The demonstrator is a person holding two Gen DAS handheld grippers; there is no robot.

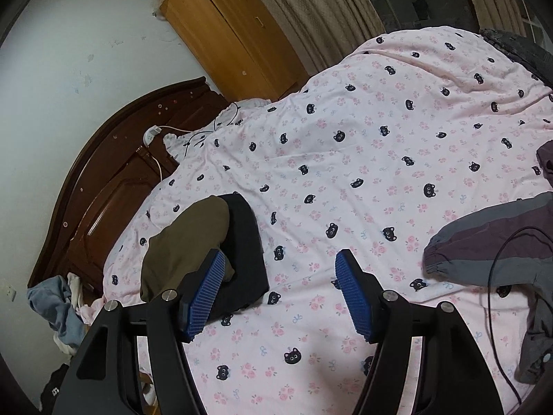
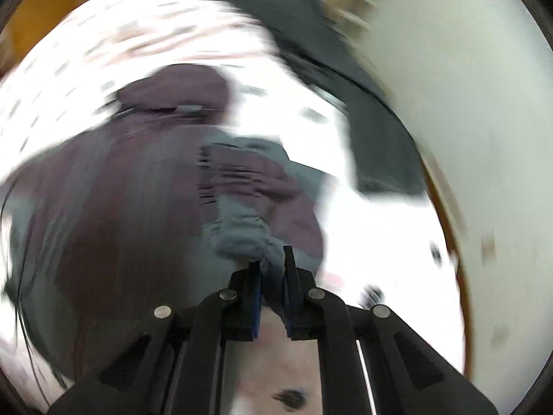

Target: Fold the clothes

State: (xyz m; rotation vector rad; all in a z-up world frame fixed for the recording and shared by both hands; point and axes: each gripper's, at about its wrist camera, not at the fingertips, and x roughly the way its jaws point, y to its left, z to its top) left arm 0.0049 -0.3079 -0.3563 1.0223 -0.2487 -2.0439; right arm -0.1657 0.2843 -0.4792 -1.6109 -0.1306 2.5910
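1. A pink bed sheet (image 1: 345,159), printed with dark cat faces and small roses, covers the bed (image 1: 242,363) from edge to edge.
2. A dark carved wooden headboard (image 1: 114,186) stands along the bed's left edge, against a pale wall (image 1: 69,52).
3. A white charger (image 1: 152,135) sits on top of the headboard, its white cord (image 1: 159,169) hanging down the wood.
4. A light wooden cabinet (image 1: 228,34) stands by the bed's far left corner, touching the wall.
5. Beige curtains (image 1: 311,10) hang beyond the far edge, beside the cabinet.
6. A thin black cable (image 1: 490,297) loops over the bed's right side.
7. The right wrist view is too blurred to add anything sure.
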